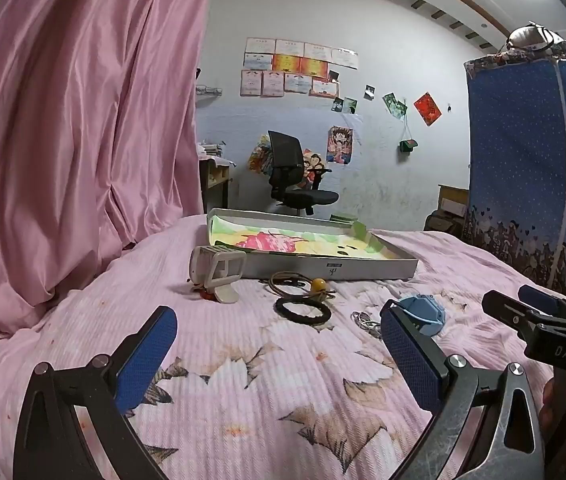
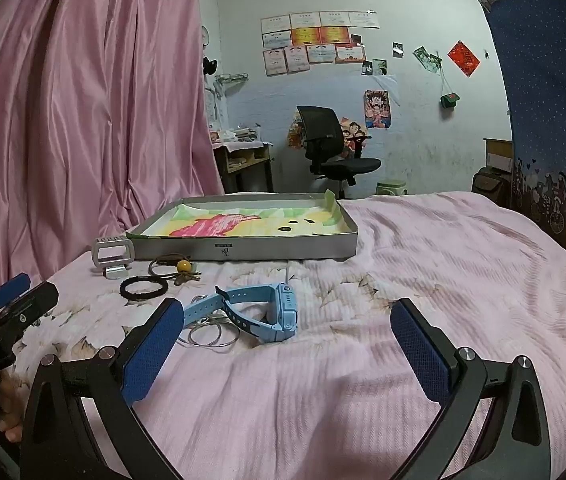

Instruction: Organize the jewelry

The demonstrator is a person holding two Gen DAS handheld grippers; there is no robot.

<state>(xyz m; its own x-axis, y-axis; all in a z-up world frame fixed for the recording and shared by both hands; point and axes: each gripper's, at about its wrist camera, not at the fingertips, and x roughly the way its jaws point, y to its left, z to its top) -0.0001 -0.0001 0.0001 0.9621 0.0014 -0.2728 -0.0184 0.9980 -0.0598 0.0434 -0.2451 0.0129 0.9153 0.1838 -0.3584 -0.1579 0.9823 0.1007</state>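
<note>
left gripper (image 1: 279, 344): wide apart, empty, low over the pink bedspread (image 1: 243, 380), near edge of the scene.
right gripper (image 2: 287, 340): spread wide, holding nothing, blue pads either side of open bedspread.
blue watch (image 2: 261, 312): lying on its side just beyond the right gripper's left finger, strap curled; half hidden behind the left gripper's right finger in the left view.
thin metal rings (image 2: 211, 332): touching the watch strap, on its near left.
black braided bracelet (image 1: 303, 310): flat on the bed, left of the rings, farther out.
cord with yellow bead (image 1: 319, 286): just beyond the black bracelet, near the tray's front wall.
white watch (image 1: 219, 272): far left, propped against the tray's left corner.
tray (image 2: 283, 248): shallow, grey, lined with a coloured drawing, at the far side behind all the pieces.
pink curtain (image 1: 75, 120): hanging at left.
</note>
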